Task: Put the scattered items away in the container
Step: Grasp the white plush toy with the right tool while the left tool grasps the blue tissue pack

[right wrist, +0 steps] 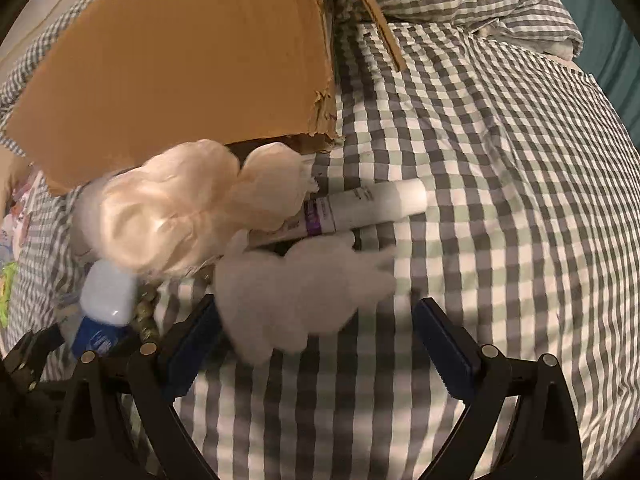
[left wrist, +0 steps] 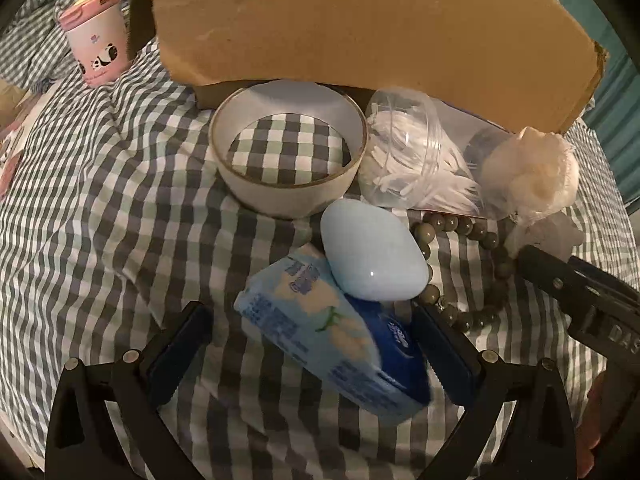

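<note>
Soft blue plastic-wrapped tissue pack (left wrist: pixel 334 336) lies on the grey-and-white checked bedsheet (left wrist: pixel 100 200) between the spread fingers of my left gripper (left wrist: pixel 316 344), light and squashy I judge, so I'd pinch it across its short sides where the wrap is taut. Leaning on its far end is a smooth pale-blue rounded case (left wrist: pixel 372 252), likely slippery, with the brown cardboard box (left wrist: pixel 360 20) open just beyond. My right gripper (right wrist: pixel 316 344) is also wide, a fluffy white cotton wad (right wrist: pixel 296 300) against its left finger, unclamped
</note>
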A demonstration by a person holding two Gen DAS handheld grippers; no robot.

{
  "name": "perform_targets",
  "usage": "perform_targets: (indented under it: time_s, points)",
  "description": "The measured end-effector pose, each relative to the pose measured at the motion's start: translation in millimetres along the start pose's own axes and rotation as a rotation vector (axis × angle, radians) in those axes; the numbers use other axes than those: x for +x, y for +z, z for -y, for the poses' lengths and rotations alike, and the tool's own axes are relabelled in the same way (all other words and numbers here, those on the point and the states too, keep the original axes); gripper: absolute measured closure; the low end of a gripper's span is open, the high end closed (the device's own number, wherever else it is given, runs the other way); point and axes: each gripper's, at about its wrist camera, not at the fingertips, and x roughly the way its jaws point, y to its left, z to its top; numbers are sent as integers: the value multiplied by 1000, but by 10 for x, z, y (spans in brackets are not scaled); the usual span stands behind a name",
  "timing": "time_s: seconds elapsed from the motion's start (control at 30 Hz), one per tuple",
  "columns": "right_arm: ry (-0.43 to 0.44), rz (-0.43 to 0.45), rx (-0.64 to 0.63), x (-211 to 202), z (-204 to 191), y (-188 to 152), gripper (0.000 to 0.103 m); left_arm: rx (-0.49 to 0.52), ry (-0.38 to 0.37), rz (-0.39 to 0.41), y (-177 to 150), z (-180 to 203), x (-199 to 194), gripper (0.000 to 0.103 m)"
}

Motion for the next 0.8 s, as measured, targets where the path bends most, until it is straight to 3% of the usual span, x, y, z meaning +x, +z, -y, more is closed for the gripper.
perform_targets:
  time_s: [0.1, 0.17, 0.33, 0.4, 0.5, 0.8]
  points:
    - [-8, 1, -3, 65, -4, 36, 7, 11, 16, -14, 7, 48, 13, 0]
    - [-14, 7, -9, 66, -13, 41, 13, 18, 14, -17, 2, 75, 18, 0]
    - [-14, 15, -15, 0, -2, 23, 41, 41, 2, -3, -28, 102, -9, 6]
    - [-11, 14, -21, -42, 16, -1, 41, 46, 7, -4, -49, 82, -39, 14]
    - [1, 13, -7, -115, 72, -81, 41, 47, -17, -17, -77, 32, -94, 17]
    - [16, 70, 13, -618, 178, -230, 41, 107, -13, 21, -298, 78, -492, 18]
